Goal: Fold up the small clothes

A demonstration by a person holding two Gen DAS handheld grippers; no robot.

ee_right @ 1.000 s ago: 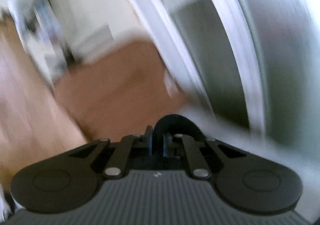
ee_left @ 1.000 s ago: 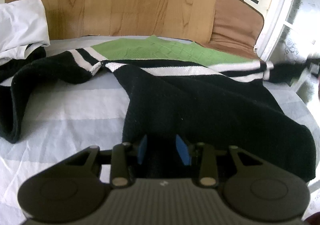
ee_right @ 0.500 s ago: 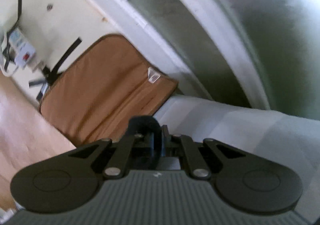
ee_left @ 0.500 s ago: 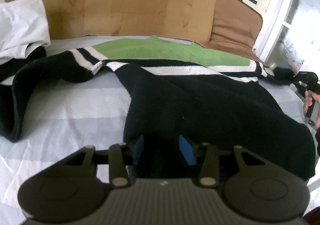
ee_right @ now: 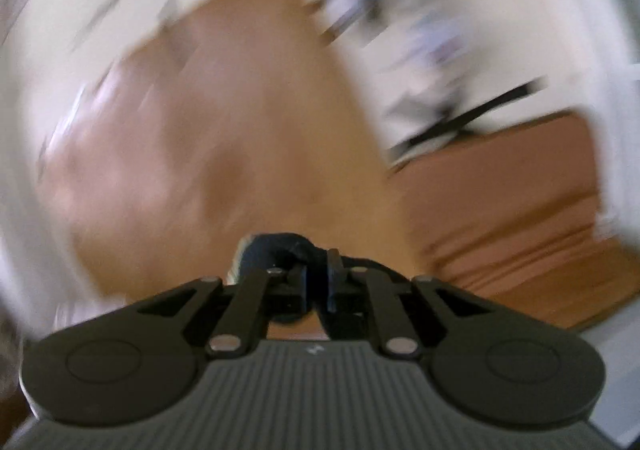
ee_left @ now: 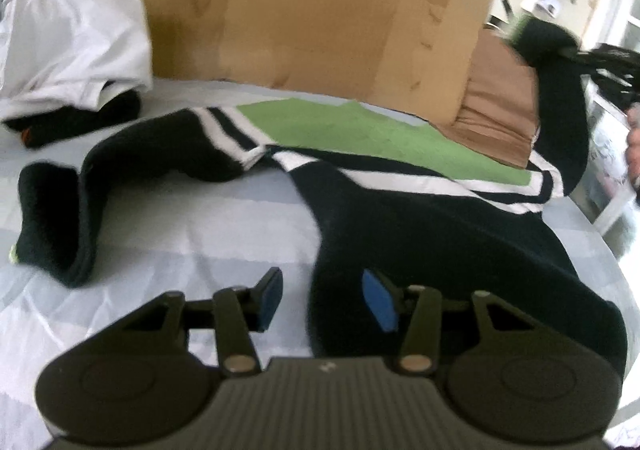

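Sweater (ee_left: 440,226) sprawls across the bed (ee_left: 192,234), hem at lower centre. Left gripper (ee_left: 322,300) opens, hem edge between unpressed pads. Right gripper (ee_right: 318,284), opening, lifts the sleeve (ee_left: 560,102) upper right, dark cloth between its jaws.

Both hand-held grippers at one moment, placed relative to the sweater (ee_left: 460,234).

The left gripper (ee_left: 322,300) points down at the sweater's near hem, its jaws parting; the left blue-padded finger stands clear of the hem over bare bedding, the right one lies over the black knit, and neither pad presses on cloth. The right gripper (ee_right: 317,286) is blurred; its jaws are opening by a narrow gap with dark knit of the sweater's cuff bunched between and before the fingertips, and whether the pads press on it cannot be told. From the left wrist view it shows as a dark blur at the raised sleeve's end, up and to the right of the sweater's body, beside part of a hand (ee_left: 633,146).
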